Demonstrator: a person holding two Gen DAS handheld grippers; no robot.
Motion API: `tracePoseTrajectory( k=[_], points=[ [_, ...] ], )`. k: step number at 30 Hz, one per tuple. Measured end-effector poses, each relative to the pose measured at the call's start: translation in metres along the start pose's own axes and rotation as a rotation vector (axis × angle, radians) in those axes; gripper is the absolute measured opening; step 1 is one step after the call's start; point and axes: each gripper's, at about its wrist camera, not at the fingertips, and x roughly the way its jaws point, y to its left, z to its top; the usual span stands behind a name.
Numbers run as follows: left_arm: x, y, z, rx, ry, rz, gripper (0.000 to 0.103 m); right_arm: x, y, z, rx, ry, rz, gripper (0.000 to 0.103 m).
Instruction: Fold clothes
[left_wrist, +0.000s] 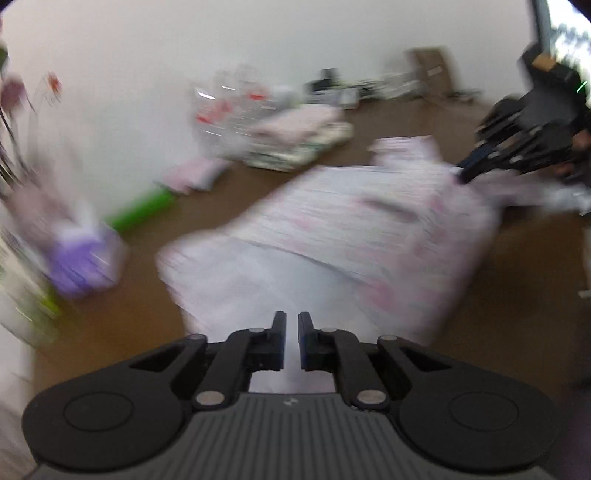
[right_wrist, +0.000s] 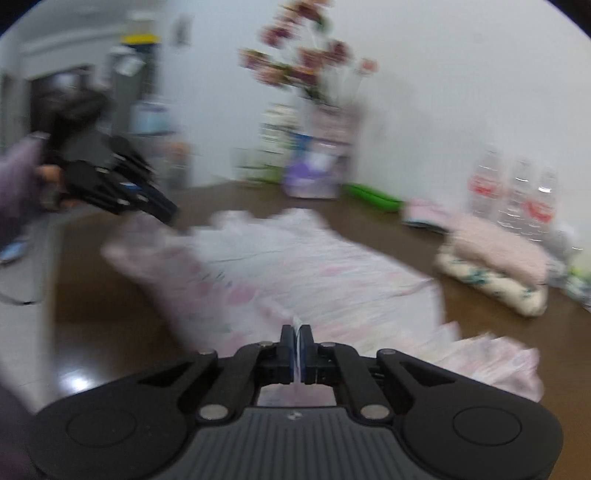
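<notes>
Both views are smeared with blur. A pale pink-patterned garment (left_wrist: 343, 236) lies spread on a brown table (left_wrist: 122, 325).

The left wrist view alone shows, far left, a purple box (left_wrist: 83, 266) and a green tube (left_wrist: 142, 210), then a stack of folded clothes (left_wrist: 299, 136) by the wall, and at far right the right gripper (left_wrist: 465, 173) reaching down to the garment's far edge, a hand (left_wrist: 580, 147) behind it; the left gripper (left_wrist: 291, 321) hovers low over the near hem, its jaws a narrow gap apart, and whether cloth sits between them I cannot tell.

The right wrist view alone shows, at left, a sleeve (right_wrist: 16, 192) and the left gripper tilted down toward the cloth; then flowers (right_wrist: 303, 62) against the wall; then water bottles (right_wrist: 517, 192) at right; at bottom centre the right gripper's jaws are pinched together on a thin fold of the garment.
</notes>
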Motion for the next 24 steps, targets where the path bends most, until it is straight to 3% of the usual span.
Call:
tracePoseTrajectory(
  k=[1,3,4,6,8,9,10,12,13,17,19,21,22,24],
  points=[
    [0.011,0.0,0.008,0.014,0.019,0.051,0.03,0.012,0.0,0.004,-0.009,0.051,-0.044,0.011],
    [0.011,0.004,0.014,-0.021,0.004,0.109,0.033,0.014,0.005,0.006,-0.046,0.067,-0.12,0.012],
    [-0.001,0.007,0.014,-0.073,-0.036,0.086,0.033,0.004,0.01,0.004,-0.057,0.037,-0.134,0.012],
    [-0.032,0.008,0.005,-0.202,-0.143,-0.005,0.054,-0.026,0.022,-0.004,-0.055,-0.048,-0.094,0.015],
    [-0.044,-0.001,-0.008,-0.276,-0.201,-0.093,0.066,-0.033,0.027,-0.014,0.0,-0.087,0.005,0.014],
    [-0.039,-0.013,-0.013,-0.292,-0.182,-0.147,0.067,-0.037,0.03,-0.019,0.027,-0.107,0.054,0.015],
    [-0.029,-0.023,-0.017,-0.299,-0.146,-0.204,0.066,-0.025,0.033,-0.024,0.035,-0.069,0.042,0.015],
    [-0.003,-0.04,-0.022,-0.296,-0.051,-0.303,0.049,0.0,0.041,-0.034,0.051,0.006,0.018,0.015],
    [0.006,-0.045,-0.025,-0.293,-0.023,-0.318,0.046,0.011,0.043,-0.038,0.056,0.052,-0.012,0.015],
    [0.022,-0.037,-0.043,-0.377,-0.004,-0.31,0.046,-0.006,0.038,-0.046,0.138,-0.008,-0.104,0.021],
    [0.027,-0.031,-0.051,-0.419,0.0,-0.305,0.046,-0.021,0.032,-0.051,0.227,-0.071,-0.098,0.022],
    [0.024,-0.025,-0.052,-0.439,0.003,-0.312,0.046,-0.022,0.032,-0.061,0.251,-0.029,-0.066,0.02],
    [0.023,-0.022,-0.053,-0.449,0.005,-0.316,0.046,-0.019,0.031,-0.065,0.235,0.011,-0.085,0.019],
    [0.018,-0.015,-0.05,-0.462,0.003,-0.318,0.046,-0.026,0.032,-0.061,0.212,0.01,-0.105,0.019]
  ],
)
